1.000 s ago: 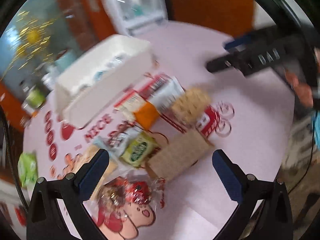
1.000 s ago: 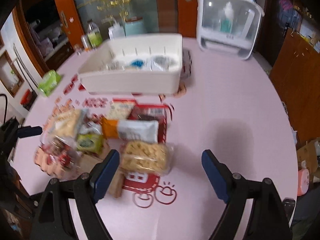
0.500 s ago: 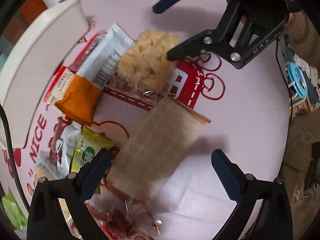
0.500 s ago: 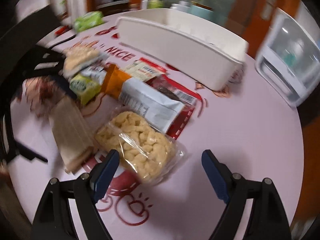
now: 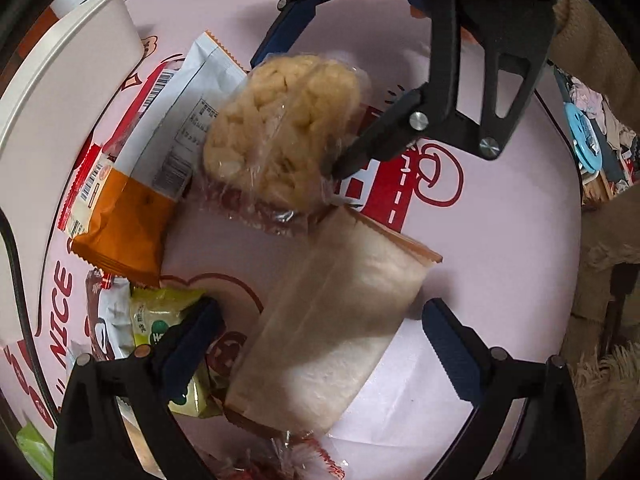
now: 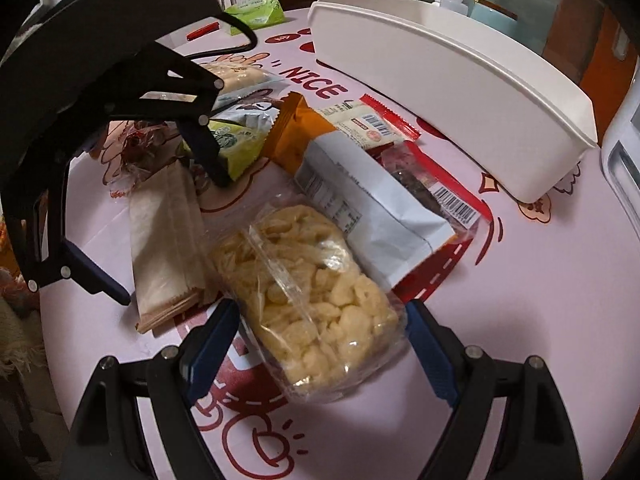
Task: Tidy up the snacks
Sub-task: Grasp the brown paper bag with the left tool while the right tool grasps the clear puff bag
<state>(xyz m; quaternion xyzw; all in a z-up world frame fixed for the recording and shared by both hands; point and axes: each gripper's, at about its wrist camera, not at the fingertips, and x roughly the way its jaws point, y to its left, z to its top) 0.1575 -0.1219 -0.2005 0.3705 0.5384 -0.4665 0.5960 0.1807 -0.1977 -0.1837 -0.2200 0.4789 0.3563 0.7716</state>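
Note:
A clear bag of pale yellow puffed snack (image 6: 316,300) lies on the pink table (image 6: 540,300). My right gripper (image 6: 320,332) straddles it, its jaws closing, each blue pad just beside the wrapper. In the left wrist view the same bag (image 5: 280,120) sits between the right gripper's (image 5: 296,112) fingers. A tan-wrapped sandwich pack (image 5: 332,320) lies between the pads of my open left gripper (image 5: 322,320), with a gap on both sides. In the right wrist view, the left gripper (image 6: 174,240) stands over that pack (image 6: 168,232).
A long white bin (image 6: 460,80) stands behind the snacks. An orange-and-white pack (image 6: 360,200), a red pack (image 6: 432,184) and a green pack (image 6: 236,140) lie beside the bag. A green tissue pack (image 6: 256,12) sits far back. A beige sleeve (image 5: 592,40) is at the right.
Both grippers have come down close over the snacks. The left one now straddles the sandwich pack, the right one the puffed snack bag, with its jaws a little narrower.

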